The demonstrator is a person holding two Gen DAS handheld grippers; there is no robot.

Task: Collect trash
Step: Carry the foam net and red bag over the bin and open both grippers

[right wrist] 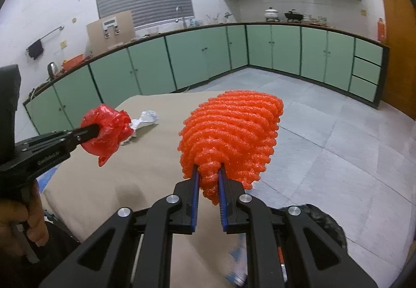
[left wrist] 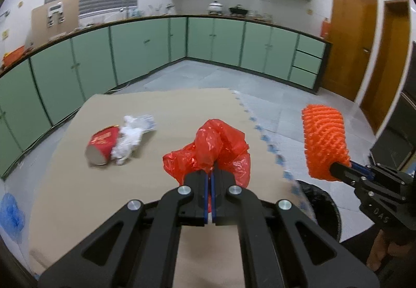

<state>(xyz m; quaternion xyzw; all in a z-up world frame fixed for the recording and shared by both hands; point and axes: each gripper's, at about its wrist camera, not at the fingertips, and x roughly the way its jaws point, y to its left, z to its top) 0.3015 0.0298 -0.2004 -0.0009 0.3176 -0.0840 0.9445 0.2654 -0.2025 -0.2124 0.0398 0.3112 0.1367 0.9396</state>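
Red crumpled plastic bag (left wrist: 215, 147) is pinched in the fully closed left gripper (left wrist: 211, 173), lifted above the cardboard sheet (left wrist: 161, 184). At its three o'clock, the right gripper (right wrist: 209, 176) clamps narrowly on an orange foam net (right wrist: 231, 132). At ten o'clock lie a red paper cup (left wrist: 101, 145) and white wrappers (left wrist: 131, 136).

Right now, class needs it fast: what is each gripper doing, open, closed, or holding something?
Left gripper: closed on the red plastic bag.
Right gripper: closed on the orange foam net.
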